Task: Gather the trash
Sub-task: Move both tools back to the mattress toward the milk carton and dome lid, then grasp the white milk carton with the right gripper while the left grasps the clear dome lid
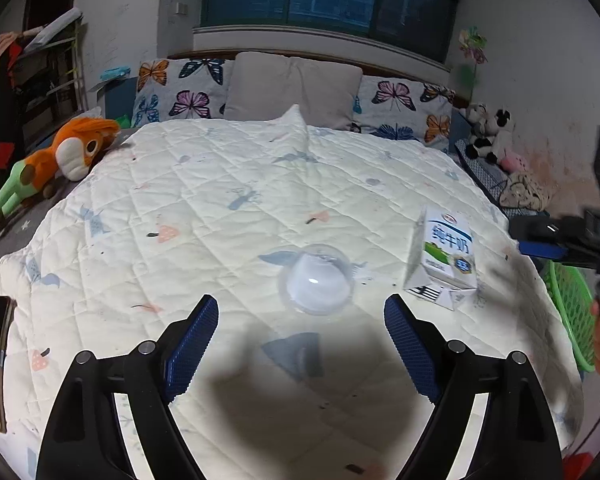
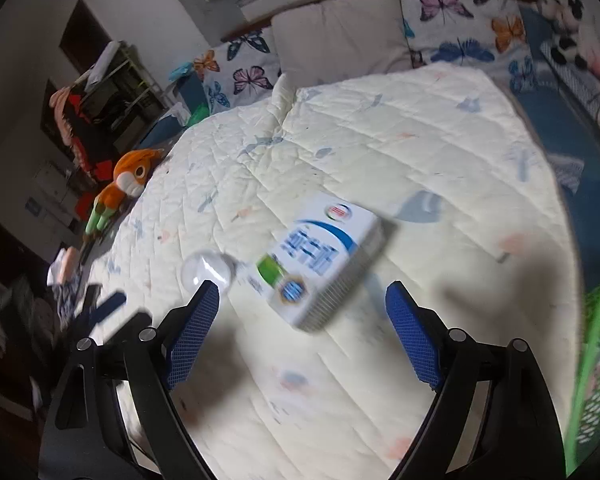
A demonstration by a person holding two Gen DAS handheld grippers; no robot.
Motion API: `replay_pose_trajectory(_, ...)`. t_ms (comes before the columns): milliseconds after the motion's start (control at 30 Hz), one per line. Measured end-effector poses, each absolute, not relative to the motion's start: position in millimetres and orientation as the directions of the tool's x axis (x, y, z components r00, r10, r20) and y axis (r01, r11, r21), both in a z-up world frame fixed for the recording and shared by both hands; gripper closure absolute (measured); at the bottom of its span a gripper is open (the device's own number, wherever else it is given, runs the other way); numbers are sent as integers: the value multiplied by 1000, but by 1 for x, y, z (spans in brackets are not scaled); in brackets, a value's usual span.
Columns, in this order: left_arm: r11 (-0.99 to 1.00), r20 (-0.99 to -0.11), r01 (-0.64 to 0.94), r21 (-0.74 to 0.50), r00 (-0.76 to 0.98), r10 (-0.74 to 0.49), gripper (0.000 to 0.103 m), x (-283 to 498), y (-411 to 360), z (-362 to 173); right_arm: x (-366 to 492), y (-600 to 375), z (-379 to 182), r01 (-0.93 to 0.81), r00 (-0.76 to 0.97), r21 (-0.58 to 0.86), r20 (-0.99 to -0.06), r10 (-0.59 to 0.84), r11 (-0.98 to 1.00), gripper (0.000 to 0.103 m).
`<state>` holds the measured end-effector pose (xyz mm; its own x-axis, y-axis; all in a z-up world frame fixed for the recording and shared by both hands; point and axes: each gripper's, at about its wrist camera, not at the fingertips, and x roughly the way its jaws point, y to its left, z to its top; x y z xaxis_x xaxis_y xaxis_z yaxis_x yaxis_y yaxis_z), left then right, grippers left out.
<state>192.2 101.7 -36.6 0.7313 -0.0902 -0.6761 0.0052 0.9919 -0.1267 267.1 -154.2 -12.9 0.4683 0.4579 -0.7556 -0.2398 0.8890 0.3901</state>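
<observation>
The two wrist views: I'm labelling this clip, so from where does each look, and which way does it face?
Left wrist: on the left gripper, tilted down over the quilt toward the headboard pillows; its open jaws frame a clear plastic cup; the right gripper shows at the edge.
Right wrist: on the right gripper, angled down; open jaws frame the milk carton; green basket at right.
Shared: carton, cup, orange plush.
</observation>
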Motion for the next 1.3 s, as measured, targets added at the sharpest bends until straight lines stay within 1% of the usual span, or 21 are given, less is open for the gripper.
replay_pose_trajectory(100, 991, -673, -2, -137, 734, -92, 20, 192, 111, -38, 287, -143, -23, -179, 435, 417, -779, 451, 891, 18)
replay_pose_trajectory(233, 989, -674, -12, -146, 733, -91, 20, 192, 121, -40, 312, -136, -40, -78, 409, 410, -818, 404, 909, 18)
replay_pose_trajectory(333, 989, -675, -13, -145, 733, -89, 20, 193, 125, -43, 323, -135, -53, -15, 386, 421, -834, 394, 907, 18)
replay_pose_trajectory(400, 990, -675, -12, -143, 732, -89, 20, 195, 126, -45, 332, -136, -62, 25, 368, 412, -851, 375, 911, 17)
replay_pose_trajectory(500, 990, -681, -9, -139, 727, -89, 20, 199, 125, -49, 338, -133, -69, 39, 351, 380, -871, 343, 924, 17)
replay_pose_trajectory(600, 991, -689, -3, -134, 719, -91, 20, 205, 121, -53, 339, -134, -73, 37, 335, 365, -881, 333, 930, 23)
replay_pose_trajectory(833, 994, -705, 20, -104, 703, -88, 20, 219, 108, -60, 326, -141, -61, -25, 350, 373, -866, 358, 928, 25)
replay_pose_trajectory(1300, 997, -745, 49, -59, 663, -77, 21, 257, 79, -78, 278, -172, -19, -142, 469, 355, -798, 379, 924, 27)
